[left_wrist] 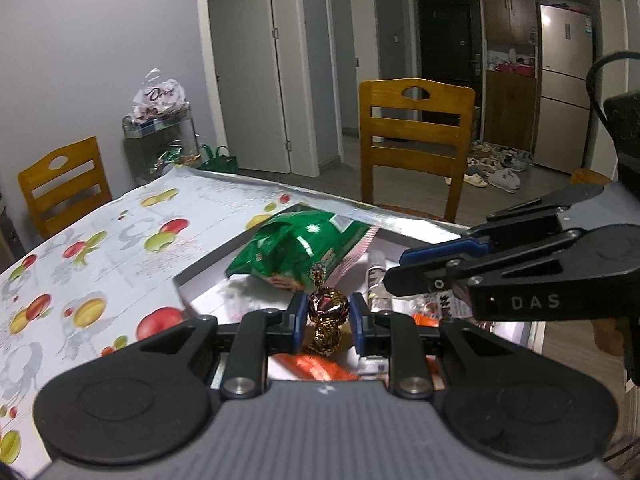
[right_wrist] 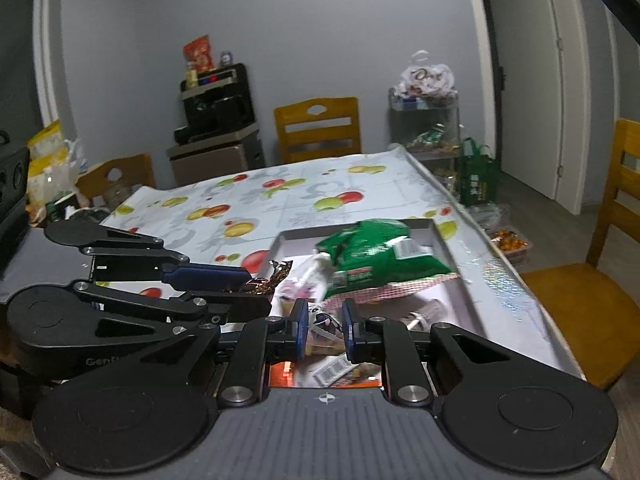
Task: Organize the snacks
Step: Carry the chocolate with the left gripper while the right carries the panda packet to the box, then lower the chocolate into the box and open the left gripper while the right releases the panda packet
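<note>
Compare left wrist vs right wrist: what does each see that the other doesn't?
Left wrist only: the foil-wrapped candy head-on between the left gripper pads, the fridge, the dark door, and slippers on the floor.

Right wrist only: the small white-wrapped snack pinched in the right gripper, the black appliance on its cabinet, and the clutter at far left.

Both: the green snack bag lying in the tray, the fruit-print tablecloth, wooden chairs, and each other's gripper from the side.

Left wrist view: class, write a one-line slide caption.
Left gripper holds a foil-wrapped candy above the snack tray, green snack bag behind, right gripper alongside.
</note>
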